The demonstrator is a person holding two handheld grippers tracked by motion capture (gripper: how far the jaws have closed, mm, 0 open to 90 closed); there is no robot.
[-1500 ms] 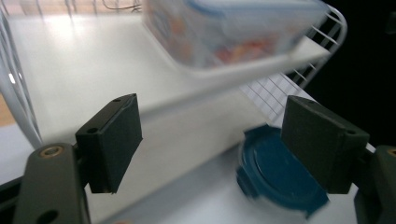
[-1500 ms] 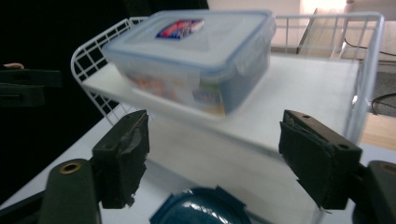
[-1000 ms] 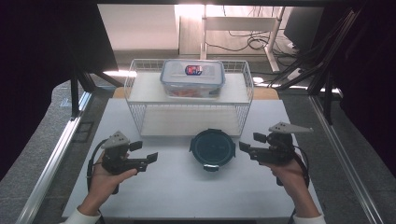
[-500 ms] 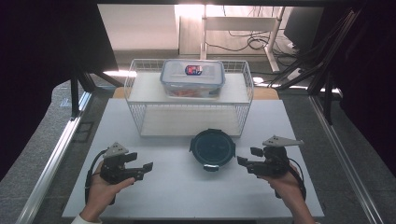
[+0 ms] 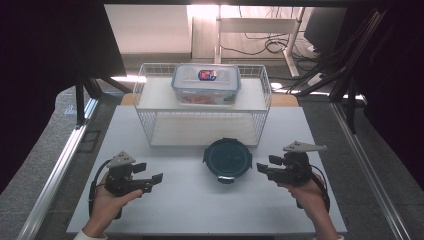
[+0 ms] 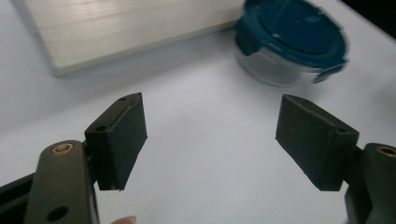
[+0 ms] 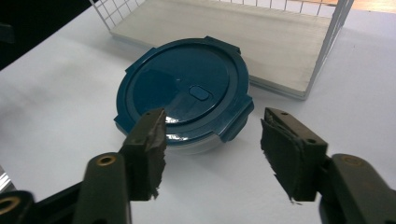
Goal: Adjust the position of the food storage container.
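The right hand-held gripper point(image 5: 263, 168) is sitting just to the right of the round blue-lidded box point(image 5: 227, 158), and its jaws have just been closing a little, but they are still apart and nothing is between them. In the right gripper view the round box is lying just past the two black pads point(image 7: 148, 149), not touching them. The left hand-held gripper point(image 5: 156, 178) is waiting to the left of the round box, a bit farther off, with its jaws standing open and holding nothing. The round box is resting on the white counter point(image 5: 190, 210), right in front of the wire rack point(image 5: 260, 120). On top of the rack, behind the round box, a clear square box point(image 5: 206, 83) is sitting. To do this step well, I think the right hand-held gripper should be sliding in low and straight, so one pad goes on each side of the round box's rim. It should be squeezing slowly, because the smooth box could be slipping away across the counter.
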